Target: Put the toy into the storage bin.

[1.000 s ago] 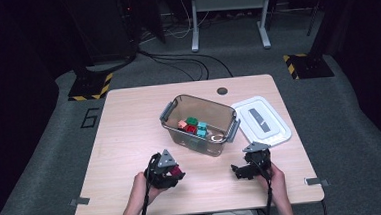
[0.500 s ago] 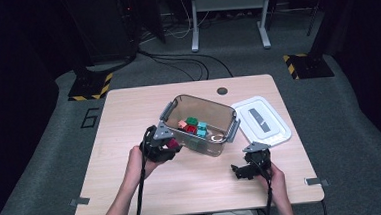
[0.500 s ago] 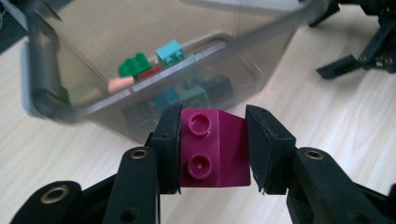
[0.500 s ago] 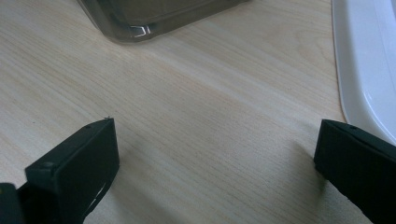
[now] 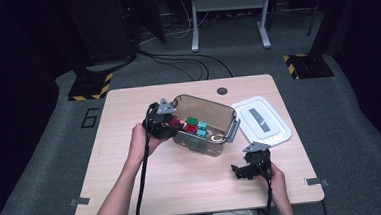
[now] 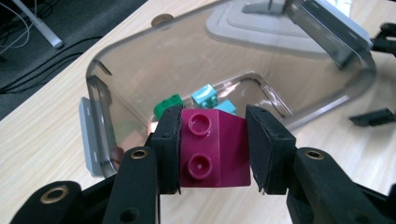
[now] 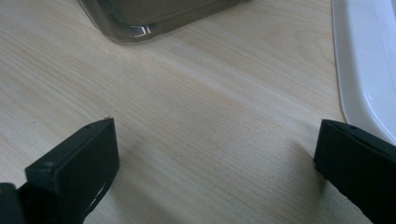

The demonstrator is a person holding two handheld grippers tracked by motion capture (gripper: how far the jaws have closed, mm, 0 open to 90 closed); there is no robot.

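A large grey "6" (image 5: pixel 92 117) is marked on the carpet just off the left edge of the pale wood-grain counter (image 5: pixel 133 191). The left hand-held gripper (image 6: pixel 212 149) is clenched on a magenta plastic building brick (image 6: pixel 212 151), glossy, wedge-shaped, with two round studs on top; its two flat black pads press the brick's sides. In the high view this hand-held gripper (image 5: pixel 163 123) hangs at the left end of the storage bin (image 5: pixel 218 117), so the brick sits just over that rim. The bin is clear, smoke-tinted plastic with rounded corners, thin see-through walls and grey latch handles on both ends. Inside it lie a green studded brick (image 6: pixel 169 105), two turquoise ones (image 6: pixel 205 96) and a red one (image 5: pixel 190 128), all on the bin's floor, left of its middle. A small dark round hole cover (image 5: pixel 222 91) sits in the counter beyond the bin. Right of the bin, touching its end handle, the white plastic lid (image 5: pixel 262 120) lies flat, with a raised rim and a grey strip down its middle. At the near right the right hand-held gripper (image 7: pixel 215 154) is released, its matte black jaws standing wide apart over bare wood, near the lid's edge and well clear of the bin's corner.
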